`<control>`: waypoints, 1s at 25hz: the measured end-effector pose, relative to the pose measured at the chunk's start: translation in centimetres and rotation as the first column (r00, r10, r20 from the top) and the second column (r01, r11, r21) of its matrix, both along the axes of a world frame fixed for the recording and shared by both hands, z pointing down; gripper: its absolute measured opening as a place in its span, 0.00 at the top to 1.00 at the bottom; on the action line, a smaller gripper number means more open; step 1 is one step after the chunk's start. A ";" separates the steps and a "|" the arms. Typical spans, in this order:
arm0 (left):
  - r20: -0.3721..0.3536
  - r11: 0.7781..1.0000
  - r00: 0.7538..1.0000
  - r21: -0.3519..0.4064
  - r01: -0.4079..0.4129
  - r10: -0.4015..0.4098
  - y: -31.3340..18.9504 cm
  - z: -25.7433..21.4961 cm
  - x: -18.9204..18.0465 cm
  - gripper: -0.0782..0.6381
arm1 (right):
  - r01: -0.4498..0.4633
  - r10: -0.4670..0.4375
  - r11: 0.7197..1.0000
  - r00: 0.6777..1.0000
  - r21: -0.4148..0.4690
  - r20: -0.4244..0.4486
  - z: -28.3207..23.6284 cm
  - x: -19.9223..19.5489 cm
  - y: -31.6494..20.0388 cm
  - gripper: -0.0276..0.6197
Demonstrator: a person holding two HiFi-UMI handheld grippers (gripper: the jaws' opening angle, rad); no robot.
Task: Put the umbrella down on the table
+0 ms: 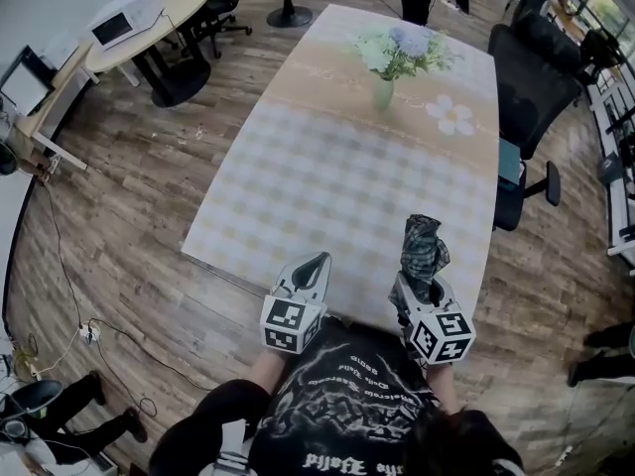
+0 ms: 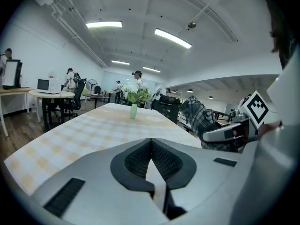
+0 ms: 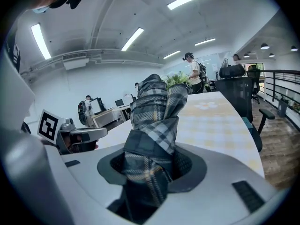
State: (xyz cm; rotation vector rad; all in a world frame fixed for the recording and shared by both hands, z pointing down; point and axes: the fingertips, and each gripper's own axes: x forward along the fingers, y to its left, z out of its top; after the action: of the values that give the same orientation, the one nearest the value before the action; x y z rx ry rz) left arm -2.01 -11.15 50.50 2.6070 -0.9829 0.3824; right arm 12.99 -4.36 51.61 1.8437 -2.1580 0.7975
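Dark shirt fabric point(image 1: 337, 405) fills the bottom of the head view, and just above it sit the two grippers. At lower right, the right gripper point(image 1: 421, 288) is clenched on a folded plaid umbrella point(image 1: 425, 246). Its jaws bite the soft cloth near the strap, and the bundle stands up and forward out of them. The umbrella hangs over the near edge of the checked table point(image 1: 327, 167) and does not appear to rest on it yet. At lower centre, the left gripper point(image 1: 319, 259) has its jaws pressed together on nothing.

The main risk looks like the edge. If the umbrella is let go where it is now, much of it may overhang the near side, so it could roll or tip off onto the wooden floor point(image 1: 119, 206). It needs to go further up the frame, onto the cloth, before release.

The grip is a second worry. It is on loose fabric rather than anything rigid, so the bundle could slide or sag as the wrist tilts. If set down on its end, it would likely topple. The flower vase point(image 1: 385, 89) at the top is well apart and seems safe.
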 end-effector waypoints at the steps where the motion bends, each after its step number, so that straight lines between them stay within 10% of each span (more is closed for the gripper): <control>1: -0.005 1.000 1.000 -0.005 0.003 -0.003 0.0 0.0 0.0 0.86 | 0.013 -0.013 1.000 1.000 -0.001 -0.009 -0.2 0.0 -0.4 0.67; 25: 0.006 0.987 0.987 -0.008 0.159 -0.159 -0.5 -0.1 -2.7 0.86 | 0.317 -0.346 0.933 0.918 -0.168 -0.194 0.3 -2.9 -13.3 0.67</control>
State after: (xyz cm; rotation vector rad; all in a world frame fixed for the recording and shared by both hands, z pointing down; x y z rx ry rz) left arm -4.75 -11.63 50.43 2.4993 -1.1783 0.3530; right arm 10.10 -17.69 51.93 1.3740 -2.1345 0.6123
